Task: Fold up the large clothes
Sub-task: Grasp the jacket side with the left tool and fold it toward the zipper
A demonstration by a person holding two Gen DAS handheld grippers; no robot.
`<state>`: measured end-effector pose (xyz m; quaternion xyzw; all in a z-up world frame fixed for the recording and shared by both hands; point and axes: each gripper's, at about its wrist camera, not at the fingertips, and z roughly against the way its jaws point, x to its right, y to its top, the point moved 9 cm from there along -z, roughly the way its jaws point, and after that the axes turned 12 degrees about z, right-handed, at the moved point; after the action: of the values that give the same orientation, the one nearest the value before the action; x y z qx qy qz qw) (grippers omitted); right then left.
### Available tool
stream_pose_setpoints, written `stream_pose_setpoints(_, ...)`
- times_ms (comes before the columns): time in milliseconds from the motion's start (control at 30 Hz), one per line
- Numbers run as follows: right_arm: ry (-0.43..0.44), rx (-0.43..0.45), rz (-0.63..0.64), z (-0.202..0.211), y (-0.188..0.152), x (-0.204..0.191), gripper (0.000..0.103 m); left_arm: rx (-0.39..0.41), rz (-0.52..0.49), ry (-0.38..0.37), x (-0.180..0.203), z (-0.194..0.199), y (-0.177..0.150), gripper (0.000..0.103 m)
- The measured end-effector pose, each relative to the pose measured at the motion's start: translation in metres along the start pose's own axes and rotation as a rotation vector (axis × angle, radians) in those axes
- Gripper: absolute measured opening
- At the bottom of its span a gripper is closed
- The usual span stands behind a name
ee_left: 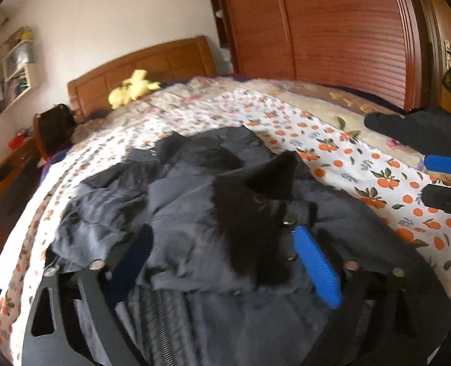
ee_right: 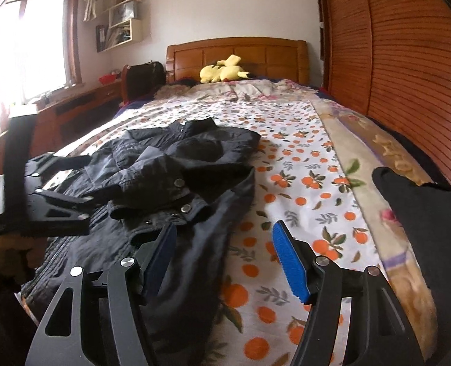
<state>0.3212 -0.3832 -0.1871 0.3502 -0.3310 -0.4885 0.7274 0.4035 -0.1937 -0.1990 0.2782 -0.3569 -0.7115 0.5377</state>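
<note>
A large dark jacket (ee_right: 176,183) with snap buttons lies crumpled on the orange-print bedspread (ee_right: 301,183). In the left wrist view the jacket (ee_left: 195,213) fills the space between my left gripper's fingers (ee_left: 317,262), which stand wide apart with the fabric bunched over and between them. My left gripper (ee_left: 225,244) is open. My right gripper (ee_right: 225,244) is open and empty, hovering over the jacket's right edge and the bedspread. It also shows at the right edge of the left wrist view (ee_left: 445,180). The left gripper body (ee_right: 36,201) sits over the jacket's left side.
A yellow plush toy (ee_right: 222,71) lies by the wooden headboard (ee_right: 237,55). A second dark garment (ee_right: 423,213) lies at the bed's right side, beside the slatted wooden wardrobe (ee_right: 408,61). A desk and window (ee_right: 42,45) stand at the left.
</note>
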Motion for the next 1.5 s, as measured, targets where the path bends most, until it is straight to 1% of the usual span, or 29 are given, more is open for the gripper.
stream_pose_setpoints(67,0.002,0.005,-0.012,0.003,-0.002,0.006,0.063,-0.041,-0.012,-0.01,0.009,-0.016,0.0,0.084)
stream_pose_setpoints(133,0.0,0.007,-0.02,0.006,-0.005,0.011,0.063,-0.091,-0.029,-0.003,0.015,-0.033,-0.003,0.083)
stream_pose_setpoints(267,-0.003,0.009,-0.035,0.009,-0.01,0.02,0.063,-0.161,-0.067,0.055,0.015,-0.059,-0.016,0.083)
stream_pose_setpoints(367,-0.004,0.013,-0.042,0.012,-0.011,0.023,0.063,-0.177,-0.075,0.087,0.006,-0.068,-0.023,0.082)
stream_pose_setpoints(400,-0.006,0.014,-0.045,0.013,-0.011,0.024,0.063,-0.181,-0.072,0.091,0.003,-0.07,-0.025,0.077)
stream_pose_setpoints(467,-0.004,0.017,-0.049,0.014,-0.011,0.025,0.063,-0.189,-0.056,0.081,-0.003,-0.07,-0.027,0.075)
stream_pose_setpoints(500,-0.006,0.019,-0.049,0.014,-0.011,0.026,0.063,-0.19,-0.055,0.08,-0.005,-0.071,-0.028,0.072)
stream_pose_setpoints(600,-0.005,0.022,-0.051,0.013,-0.009,0.025,0.063,-0.197,-0.061,0.088,-0.009,-0.073,-0.031,0.059)
stream_pose_setpoints(633,-0.004,0.023,-0.049,0.013,-0.009,0.024,0.063,-0.204,-0.062,0.086,-0.012,-0.075,-0.032,0.049)
stream_pose_setpoints(667,-0.003,0.023,-0.047,0.012,-0.008,0.023,0.063,-0.207,-0.063,0.087,-0.013,-0.075,-0.032,0.042)
stream_pose_setpoints(700,-0.003,0.023,-0.043,0.011,-0.007,0.021,0.063,-0.21,-0.066,0.096,-0.017,-0.076,-0.032,0.029)
stream_pose_setpoints(767,0.0,0.02,-0.039,0.008,-0.006,0.018,0.063,-0.215,-0.062,0.085,-0.022,-0.075,-0.032,0.018)
stream_pose_setpoints(800,0.002,0.019,-0.034,0.007,-0.005,0.016,0.063,-0.197,-0.053,0.101,-0.028,-0.071,-0.028,0.009)
stream_pose_setpoints(833,0.001,0.018,-0.03,0.005,-0.004,0.014,0.063,-0.169,-0.048,0.122,-0.034,-0.064,-0.024,0.008)
stream_pose_setpoints(867,0.001,0.016,-0.027,0.004,-0.003,0.013,0.063,-0.147,-0.04,0.125,-0.038,-0.057,-0.02,0.007)
stream_pose_setpoints(1033,0.009,0.012,-0.011,-0.005,0.005,0.0,0.063,-0.042,0.03,0.116,-0.068,-0.011,0.005,0.006)
stream_pose_setpoints(1167,0.016,0.009,0.007,-0.015,0.013,-0.015,0.063,0.012,0.081,0.135,-0.103,0.02,0.018,0.006)
stream_pose_setpoints(1300,0.02,-0.002,0.036,-0.027,0.019,-0.034,0.063,0.01,0.133,0.169,-0.142,0.037,0.011,0.006)
stream_pose_setpoints(1367,0.024,-0.009,0.043,-0.033,0.021,-0.041,0.063,-0.013,0.164,0.169,-0.157,0.04,-0.003,0.007)
stream_pose_setpoints(1433,0.029,-0.015,0.051,-0.039,0.024,-0.05,0.063,-0.044,0.185,0.178,-0.171,0.038,-0.022,0.013)
stream_pose_setpoints(1500,0.034,-0.017,0.057,-0.042,0.026,-0.057,0.063,-0.072,0.208,0.19,-0.183,0.037,-0.04,0.013)
